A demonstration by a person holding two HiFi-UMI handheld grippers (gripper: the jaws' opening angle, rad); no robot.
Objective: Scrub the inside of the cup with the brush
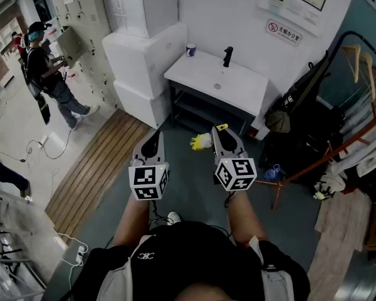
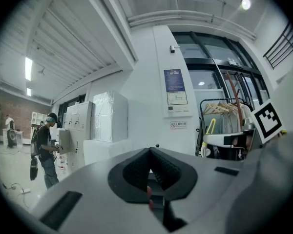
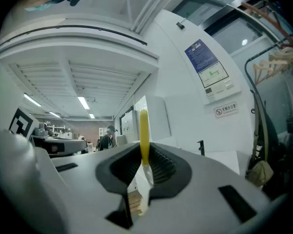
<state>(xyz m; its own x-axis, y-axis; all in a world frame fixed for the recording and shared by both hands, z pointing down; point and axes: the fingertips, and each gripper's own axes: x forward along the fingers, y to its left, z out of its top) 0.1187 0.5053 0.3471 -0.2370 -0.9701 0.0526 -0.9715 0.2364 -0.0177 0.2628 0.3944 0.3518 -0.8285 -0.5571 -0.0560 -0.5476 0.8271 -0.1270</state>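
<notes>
Currently your brush point(image 1: 202, 142) is clamped in your right gripper point(image 1: 223, 132). In the right gripper view its yellow handle point(image 3: 144, 133) stands upright between the two ribbed pads point(image 3: 161, 165), which press on it from either side. In the head view the yellow bristle end sticks out to the left of that gripper.

Your left gripper point(image 1: 155, 140) is level with the right one and just left of it. Its jaws are fully together, and the left gripper view shows nothing between them.

The cup point(image 1: 190, 49) stands upright on the far left corner of the white washstand point(image 1: 241, 93), close to the wall. It is well apart from both grippers and lies farther off than either. A black tap point(image 1: 227, 56) rises at the far edge of the same top, to the right of the cup, and a drain sits in the middle of the basin. The washstand rests on a dark frame with an open shelf below.

Room layout:
- Left of the washstand, white boxes point(image 1: 144, 55) are stacked against the wall.
- On the floor to the near left is a strip of wooden slats point(image 1: 97, 168); the rest of the floor is grey.
- At far left, a person point(image 1: 48, 71) stands facing pale lockers point(image 1: 81, 11).
- At right, a clothes rack point(image 1: 357, 68) carries hangers, with a dark bag point(image 1: 297, 115) beside it.
- A small warning sign point(image 1: 283, 32) is fixed to the wall above the washstand.
</notes>
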